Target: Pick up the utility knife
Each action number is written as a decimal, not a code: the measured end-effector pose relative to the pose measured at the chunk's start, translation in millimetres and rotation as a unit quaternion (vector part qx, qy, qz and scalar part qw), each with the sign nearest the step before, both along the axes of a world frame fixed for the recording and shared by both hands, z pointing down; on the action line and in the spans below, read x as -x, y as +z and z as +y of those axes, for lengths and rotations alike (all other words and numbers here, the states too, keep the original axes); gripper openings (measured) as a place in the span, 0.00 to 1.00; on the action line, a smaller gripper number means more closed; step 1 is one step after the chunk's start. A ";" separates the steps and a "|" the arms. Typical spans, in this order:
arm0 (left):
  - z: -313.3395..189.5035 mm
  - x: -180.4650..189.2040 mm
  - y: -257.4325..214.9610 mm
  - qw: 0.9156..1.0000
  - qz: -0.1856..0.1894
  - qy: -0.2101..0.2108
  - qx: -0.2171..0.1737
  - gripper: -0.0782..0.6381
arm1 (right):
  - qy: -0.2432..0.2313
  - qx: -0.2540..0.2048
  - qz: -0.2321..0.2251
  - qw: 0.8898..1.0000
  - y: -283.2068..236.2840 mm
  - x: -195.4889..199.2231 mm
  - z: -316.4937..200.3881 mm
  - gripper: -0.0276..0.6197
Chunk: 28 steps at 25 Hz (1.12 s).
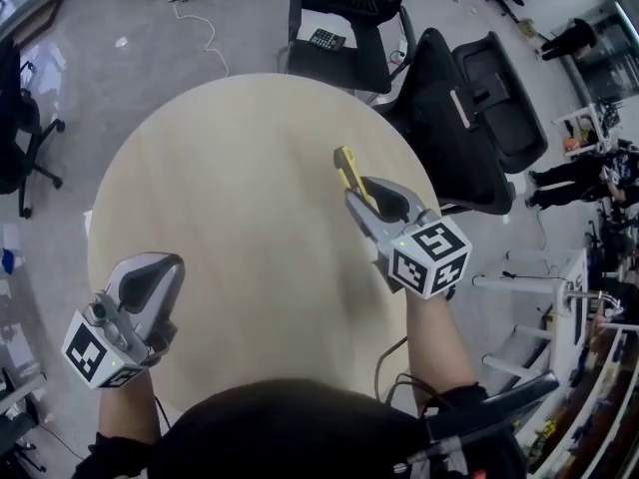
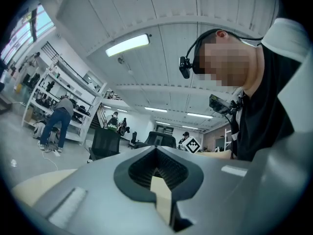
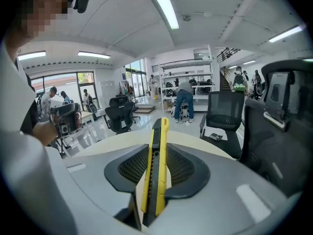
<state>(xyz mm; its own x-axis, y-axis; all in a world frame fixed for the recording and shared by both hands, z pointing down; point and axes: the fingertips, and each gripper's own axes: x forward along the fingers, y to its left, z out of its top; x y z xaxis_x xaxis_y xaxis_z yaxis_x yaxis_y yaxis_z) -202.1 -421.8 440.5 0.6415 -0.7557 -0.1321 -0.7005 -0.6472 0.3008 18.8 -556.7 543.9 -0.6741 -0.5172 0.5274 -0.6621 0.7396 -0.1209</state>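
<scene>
The yellow and black utility knife [image 1: 350, 174] is held above the round wooden table [image 1: 230, 198], clear of its top. My right gripper [image 1: 371, 204] is shut on it at the table's right side. In the right gripper view the knife [image 3: 159, 136] stands on edge between the dark ribbed pads, its tip reaching past the gripper [image 3: 156, 173] toward the far table edge. My left gripper [image 1: 152, 279] hovers over the table's near left rim. Its jaws [image 2: 157, 153] are shut with nothing between them.
Two black office chairs [image 1: 349, 23] [image 1: 474, 128] stand close behind the table's far right edge; one has a calculator [image 1: 326, 40] on its seat. Another chair [image 1: 22, 133] stands at the left. People work at shelves [image 3: 188, 89] in the background.
</scene>
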 end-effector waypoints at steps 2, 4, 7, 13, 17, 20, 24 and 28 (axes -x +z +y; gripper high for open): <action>11.5 0.1 -21.1 1.000 0.011 -0.003 -0.002 0.09 | 0.006 -0.009 -0.012 1.000 -16.9 -2.9 10.3 0.24; 26.7 5.8 -34.9 1.000 0.008 -0.013 -0.002 0.09 | 0.008 -0.016 -0.019 1.000 -33.1 -3.5 20.8 0.24; 55.9 17.6 -47.2 0.999 -0.019 -0.015 -0.024 0.09 | 0.010 -0.025 -0.025 0.999 -55.7 -4.6 35.6 0.24; 99.7 36.2 -82.0 0.999 -0.017 -0.032 -0.033 0.09 | 0.017 -0.042 -0.036 0.998 -101.5 -8.0 68.0 0.24; 126.7 52.3 -104.5 0.998 -0.019 -0.034 -0.041 0.09 | 0.017 -0.058 -0.043 0.997 -130.7 4.4 93.0 0.24; 150.0 64.9 -119.0 0.998 -0.021 -0.034 -0.054 0.09 | 0.016 -0.073 -0.049 0.996 -150.3 13.0 116.4 0.24; 178.1 81.2 -139.3 0.997 -0.023 -0.030 -0.067 0.09 | 0.022 -0.080 -0.063 0.995 -173.8 21.1 147.8 0.24; 196.3 93.0 -154.2 0.996 -0.025 -0.014 -0.086 0.09 | 0.038 -0.094 -0.073 0.992 -194.1 21.4 172.2 0.24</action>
<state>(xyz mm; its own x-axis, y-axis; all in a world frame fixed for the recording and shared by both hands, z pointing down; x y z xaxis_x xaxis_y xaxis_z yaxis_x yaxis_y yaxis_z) -295.1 -225.5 286.3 0.6292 -0.7424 -0.2301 -0.7306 -0.6660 0.1506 -2.6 -384.5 349.8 -0.6907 -0.6504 0.3161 -0.7031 0.7061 -0.0835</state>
